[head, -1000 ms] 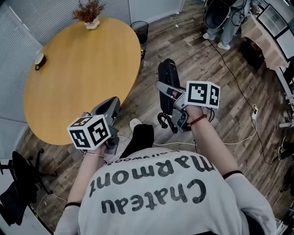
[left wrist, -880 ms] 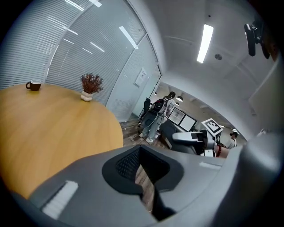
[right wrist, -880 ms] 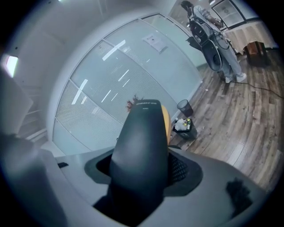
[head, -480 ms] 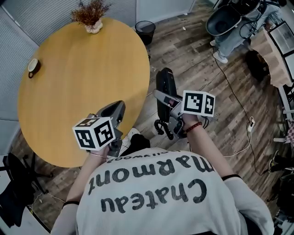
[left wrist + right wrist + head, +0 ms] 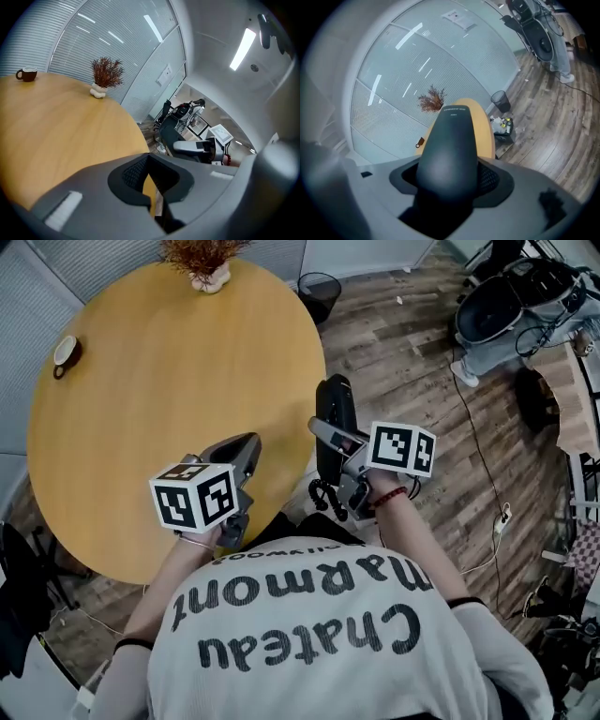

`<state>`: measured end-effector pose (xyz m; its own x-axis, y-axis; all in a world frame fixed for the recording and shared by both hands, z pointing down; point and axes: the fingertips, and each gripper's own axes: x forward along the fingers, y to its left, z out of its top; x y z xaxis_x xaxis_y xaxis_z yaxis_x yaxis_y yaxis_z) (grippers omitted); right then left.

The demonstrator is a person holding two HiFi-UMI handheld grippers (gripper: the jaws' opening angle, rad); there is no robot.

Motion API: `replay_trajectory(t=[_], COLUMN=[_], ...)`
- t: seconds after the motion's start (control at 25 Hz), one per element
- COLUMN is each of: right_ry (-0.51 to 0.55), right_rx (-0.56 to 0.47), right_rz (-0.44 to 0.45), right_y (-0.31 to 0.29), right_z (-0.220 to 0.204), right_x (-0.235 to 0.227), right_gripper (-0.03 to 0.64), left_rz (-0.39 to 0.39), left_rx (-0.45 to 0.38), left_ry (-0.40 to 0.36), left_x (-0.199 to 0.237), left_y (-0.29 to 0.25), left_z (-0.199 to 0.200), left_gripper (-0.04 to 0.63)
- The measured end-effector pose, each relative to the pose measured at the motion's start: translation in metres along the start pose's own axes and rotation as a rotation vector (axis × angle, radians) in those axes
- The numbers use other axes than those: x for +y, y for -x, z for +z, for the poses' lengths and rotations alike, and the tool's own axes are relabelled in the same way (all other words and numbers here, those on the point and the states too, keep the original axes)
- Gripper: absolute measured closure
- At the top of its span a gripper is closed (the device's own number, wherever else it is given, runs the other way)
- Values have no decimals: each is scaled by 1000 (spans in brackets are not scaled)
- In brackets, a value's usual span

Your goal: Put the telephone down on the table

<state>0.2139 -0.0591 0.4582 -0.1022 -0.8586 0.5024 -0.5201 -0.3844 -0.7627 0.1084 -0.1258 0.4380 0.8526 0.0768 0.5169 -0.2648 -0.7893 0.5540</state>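
My right gripper [image 5: 330,442] is shut on a black telephone handset [image 5: 334,413], which stands upright just off the right edge of the round wooden table [image 5: 159,381]. Its coiled cord [image 5: 323,498] hangs below the gripper. In the right gripper view the handset [image 5: 450,140] fills the middle between the jaws of the right gripper [image 5: 449,180], with the table [image 5: 486,129] behind it. The left gripper [image 5: 244,451] hovers over the table's near edge, jaws together and holding nothing. In the left gripper view, the left gripper [image 5: 150,183] has the tabletop [image 5: 56,126] ahead of it.
A dried plant in a white pot [image 5: 204,263] and a small cup [image 5: 64,351] stand at the far side of the table. A black bin [image 5: 321,287] stands on the wooden floor beyond. Office chairs [image 5: 497,306] and a floor cable [image 5: 487,479] lie to the right.
Both grippers have drawn closer to the table. The left gripper now hangs over the table's edge, and the handset, still gripped, sits right beside the rim.
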Motion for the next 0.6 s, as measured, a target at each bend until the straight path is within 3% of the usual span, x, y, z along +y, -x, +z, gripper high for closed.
replay_trajectory(t=[0.16,0.48,0.6], right_ry=[21,106,149], right_rx=[72,185,265], right_rz=[19,122,151], right_y=[-32,-50,-79], right_z=[7,7,34], right_x=[2,5,2], right_gripper=[307,307,307], left_rz=[52,247,317], left_rx=[-21,-115,-157], left_ry=[42,117,181], left_x=[21,26,40], left_y=[1,24,13], left_z=[4,-10,10], left_gripper=[589,589,589])
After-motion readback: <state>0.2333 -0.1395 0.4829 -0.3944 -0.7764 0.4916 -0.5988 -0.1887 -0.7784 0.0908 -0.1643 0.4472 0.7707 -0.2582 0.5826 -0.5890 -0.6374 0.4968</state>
